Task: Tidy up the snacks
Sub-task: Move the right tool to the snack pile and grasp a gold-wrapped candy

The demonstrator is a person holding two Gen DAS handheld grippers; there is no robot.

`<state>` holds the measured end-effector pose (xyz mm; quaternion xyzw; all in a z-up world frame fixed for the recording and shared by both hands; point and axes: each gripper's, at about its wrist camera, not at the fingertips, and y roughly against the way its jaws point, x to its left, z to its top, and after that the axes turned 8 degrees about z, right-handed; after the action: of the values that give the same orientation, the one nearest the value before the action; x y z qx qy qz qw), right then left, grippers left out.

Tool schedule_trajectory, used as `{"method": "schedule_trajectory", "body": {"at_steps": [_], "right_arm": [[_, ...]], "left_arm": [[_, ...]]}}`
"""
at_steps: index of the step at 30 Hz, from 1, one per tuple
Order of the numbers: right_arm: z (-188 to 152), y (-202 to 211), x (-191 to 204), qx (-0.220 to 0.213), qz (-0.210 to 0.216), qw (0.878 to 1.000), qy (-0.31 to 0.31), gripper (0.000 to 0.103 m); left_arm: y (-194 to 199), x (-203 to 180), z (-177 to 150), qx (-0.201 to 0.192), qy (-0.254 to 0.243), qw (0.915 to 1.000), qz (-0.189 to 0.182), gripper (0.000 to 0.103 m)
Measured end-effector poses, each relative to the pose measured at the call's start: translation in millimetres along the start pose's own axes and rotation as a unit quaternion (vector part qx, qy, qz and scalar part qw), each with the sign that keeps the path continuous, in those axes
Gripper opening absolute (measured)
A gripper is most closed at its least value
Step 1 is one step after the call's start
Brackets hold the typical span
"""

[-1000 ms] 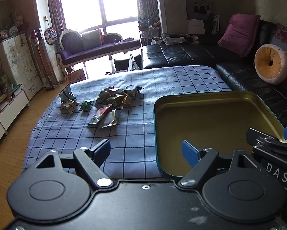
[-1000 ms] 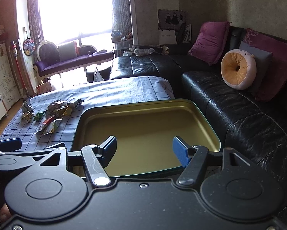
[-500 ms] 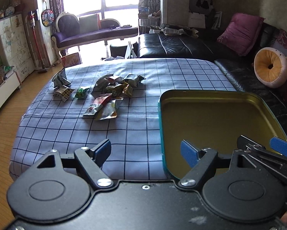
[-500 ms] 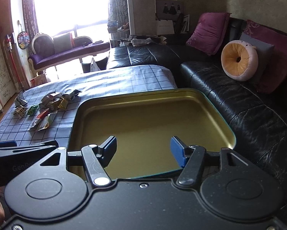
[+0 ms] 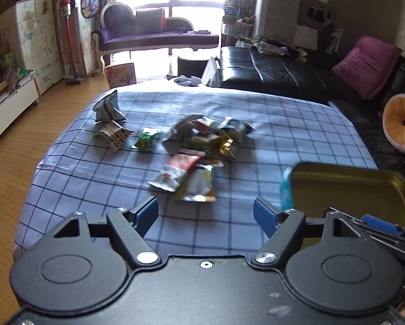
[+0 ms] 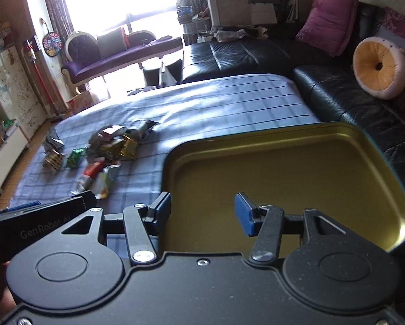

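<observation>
Several snack packets (image 5: 199,146) (image 6: 104,151) lie scattered on a blue checked cloth (image 5: 94,178). A gold tin tray (image 5: 346,187) (image 6: 283,173) with a teal outside sits at the cloth's right side, with nothing in it. My left gripper (image 5: 206,214) hovers over the cloth just short of the nearest packets (image 5: 183,181); its jaws are closing with nothing between them. My right gripper (image 6: 203,211) hangs over the tray's near left corner, jaws closing on nothing. The left gripper's body (image 6: 39,224) shows at the lower left of the right wrist view.
A black leather sofa (image 6: 337,100) with a magenta cushion (image 5: 365,65) and a round orange cushion (image 6: 379,67) borders the cloth on the right. A purple chaise (image 5: 153,35) stands by the window. Wooden floor (image 5: 10,162) and white cabinets (image 5: 37,43) lie to the left.
Both grippers have swung left toward the snack pile and their jaws have narrowed. The tray now sits at the right edge of the left wrist view.
</observation>
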<state>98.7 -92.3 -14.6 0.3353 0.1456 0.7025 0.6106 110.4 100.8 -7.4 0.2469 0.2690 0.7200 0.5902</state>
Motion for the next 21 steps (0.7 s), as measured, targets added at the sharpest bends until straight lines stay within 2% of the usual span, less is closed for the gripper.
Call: {"method": "schedule_trajectory", "body": {"at_steps": [4, 13, 17, 21], "right_arm": [[18, -19, 16, -0.001, 0.022, 1.0, -0.004, 0.054], [55, -69, 54, -0.006, 0.035, 0.999, 0.003, 0.053], [68, -92, 65, 0.01, 0.061, 0.998, -0.007, 0.053], [72, -107, 76, 0.007, 0.063, 0.998, 0.011, 0.053]], "left_arm": [[-28, 30, 33, 0.01, 0.045, 0.9988, 0.016, 0.077], [-95, 84, 100, 0.027, 0.097, 0.9938, 0.047, 0.077], [-123, 98, 118, 0.032, 0.104, 0.9915, 0.071, 0.077], [-146, 111, 122, 0.043, 0.11, 0.9905, 0.071, 0.076]]}}
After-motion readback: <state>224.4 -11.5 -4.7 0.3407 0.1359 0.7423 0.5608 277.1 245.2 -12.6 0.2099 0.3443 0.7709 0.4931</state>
